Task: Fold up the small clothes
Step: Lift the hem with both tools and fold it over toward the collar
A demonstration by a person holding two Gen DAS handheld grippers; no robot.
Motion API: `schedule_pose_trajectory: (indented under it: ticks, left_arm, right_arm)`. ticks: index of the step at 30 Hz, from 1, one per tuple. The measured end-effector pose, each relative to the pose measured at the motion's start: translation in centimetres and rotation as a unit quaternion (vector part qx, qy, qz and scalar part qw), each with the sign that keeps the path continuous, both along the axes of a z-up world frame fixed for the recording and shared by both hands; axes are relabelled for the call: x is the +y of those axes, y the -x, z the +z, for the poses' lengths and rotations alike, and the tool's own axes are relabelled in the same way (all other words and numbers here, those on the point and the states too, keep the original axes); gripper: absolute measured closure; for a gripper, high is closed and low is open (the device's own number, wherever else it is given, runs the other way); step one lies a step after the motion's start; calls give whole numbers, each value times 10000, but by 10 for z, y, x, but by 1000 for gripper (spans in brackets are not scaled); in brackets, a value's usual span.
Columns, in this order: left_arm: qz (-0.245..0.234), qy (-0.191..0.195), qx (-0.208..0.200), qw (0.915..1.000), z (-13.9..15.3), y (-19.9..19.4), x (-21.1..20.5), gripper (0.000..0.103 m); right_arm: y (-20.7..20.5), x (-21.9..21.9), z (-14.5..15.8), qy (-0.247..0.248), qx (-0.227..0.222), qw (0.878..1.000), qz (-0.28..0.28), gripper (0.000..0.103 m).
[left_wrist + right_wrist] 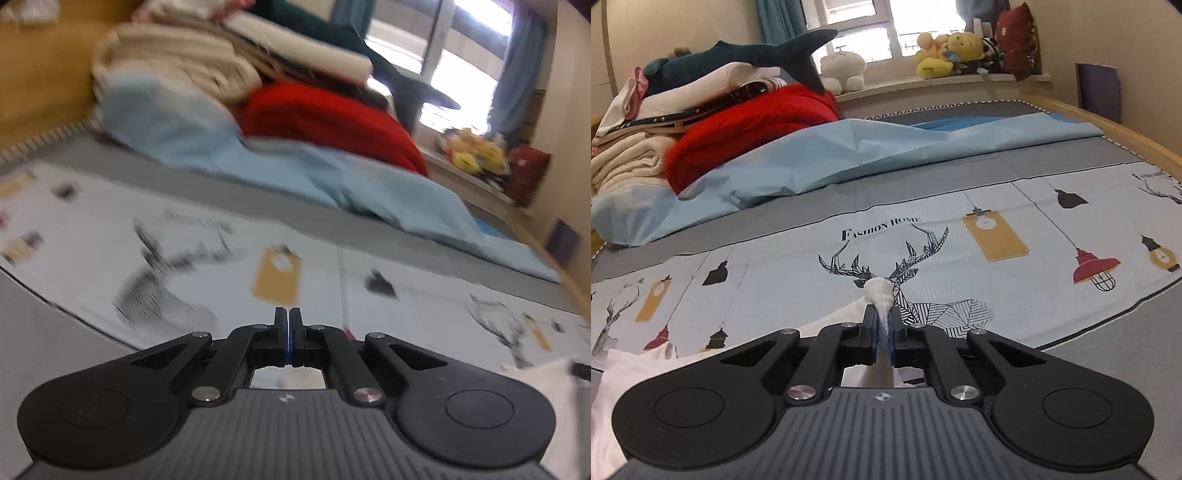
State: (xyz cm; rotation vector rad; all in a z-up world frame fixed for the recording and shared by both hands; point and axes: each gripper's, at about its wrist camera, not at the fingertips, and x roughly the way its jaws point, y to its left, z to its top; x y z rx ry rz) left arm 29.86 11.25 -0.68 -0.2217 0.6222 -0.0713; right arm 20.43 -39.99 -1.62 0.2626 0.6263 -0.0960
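Left gripper [288, 314]: jaws were fully closed, pads meeting, nothing visible between them; view blurred. It hung over the printed sheet [317, 280] on the bed. Right gripper [882, 314]: jaws were clamped narrow on a bunched fold of white cloth [879, 291], which stuck up beyond the fingertips and ran back between the pads. More of the cloth [624, 373] lay at the sheet's near left edge. A blue cover [820, 158] and a red blanket [746, 129] lay at the bed's far side.
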Motion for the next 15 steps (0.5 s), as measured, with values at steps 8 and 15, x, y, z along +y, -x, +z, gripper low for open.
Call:
schedule_pose_trajectory:
  ticks: [8, 15]
  left_arm:
    - [-494, -648, 376, 9960, -34, -12, -39, 38]
    - [-543, -748, 722, 9931, -58, -33, -53, 96]
  right_arm:
    - [-21, 6, -24, -189, 494, 9983, -232, 98]
    - [-24, 13, -26, -127, 518, 9984, -162, 97]
